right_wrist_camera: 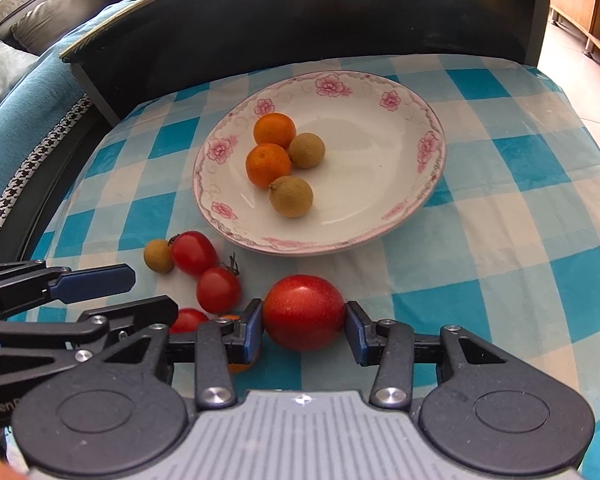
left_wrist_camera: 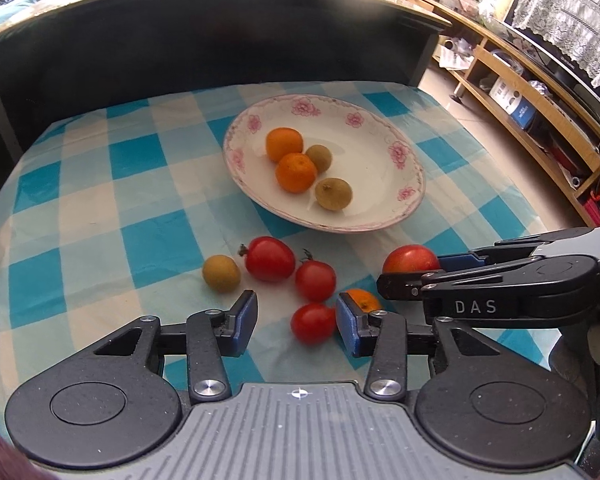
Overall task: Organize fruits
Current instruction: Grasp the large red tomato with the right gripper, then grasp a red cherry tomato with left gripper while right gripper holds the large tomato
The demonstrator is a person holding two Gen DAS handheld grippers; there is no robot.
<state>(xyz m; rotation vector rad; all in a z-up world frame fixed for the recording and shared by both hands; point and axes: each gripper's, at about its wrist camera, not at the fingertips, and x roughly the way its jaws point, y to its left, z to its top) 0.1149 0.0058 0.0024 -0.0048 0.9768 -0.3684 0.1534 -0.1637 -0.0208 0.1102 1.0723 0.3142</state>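
The right gripper (right_wrist_camera: 304, 326) has its jaws set narrowly around the large red tomato (right_wrist_camera: 303, 312), both blue pads touching its sides while it sits on the checked cloth (right_wrist_camera: 520, 240) of the counter. The left gripper (left_wrist_camera: 297, 322) stands partly open and holds nothing; a cherry tomato (left_wrist_camera: 313, 323) lies between its jaws beside the right pad, and a small orange (left_wrist_camera: 363, 300) peeks out behind that pad. "DAS" is printed on the right gripper's side. Further off, the flowered plate (right_wrist_camera: 432, 148) carries two oranges and two longans; another longan (left_wrist_camera: 221, 279) and two cherry tomatoes lie just short of it
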